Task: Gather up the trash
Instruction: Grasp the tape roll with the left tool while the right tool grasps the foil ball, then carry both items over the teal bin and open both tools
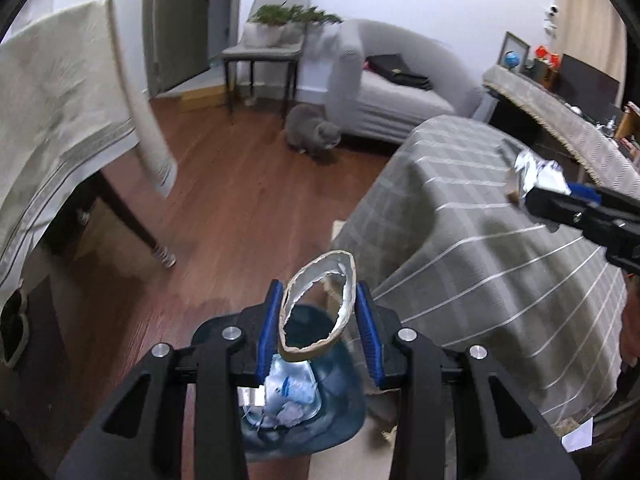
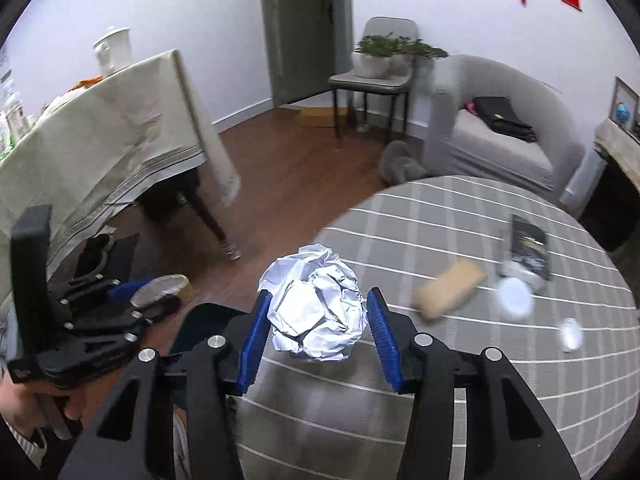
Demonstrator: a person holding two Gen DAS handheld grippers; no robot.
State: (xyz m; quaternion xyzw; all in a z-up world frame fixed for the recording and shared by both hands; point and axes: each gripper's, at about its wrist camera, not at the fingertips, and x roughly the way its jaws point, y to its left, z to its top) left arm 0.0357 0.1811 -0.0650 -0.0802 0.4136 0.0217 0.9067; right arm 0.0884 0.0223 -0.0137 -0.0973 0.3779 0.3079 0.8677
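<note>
Trash carried toward the bin

A torn cardboard ring [image 1: 318, 306] is pinched in the left gripper [image 1: 320, 332] directly over the blue bin [image 1: 344, 408]; crumpled paper [image 2: 316, 308] is clamped by the right gripper [image 2: 316, 328] above the table [image 2: 480, 380]. A release over the bin is called for next.

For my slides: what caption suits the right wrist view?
Right gripper shut on crumpled paper ball above the checked round table.
</note>
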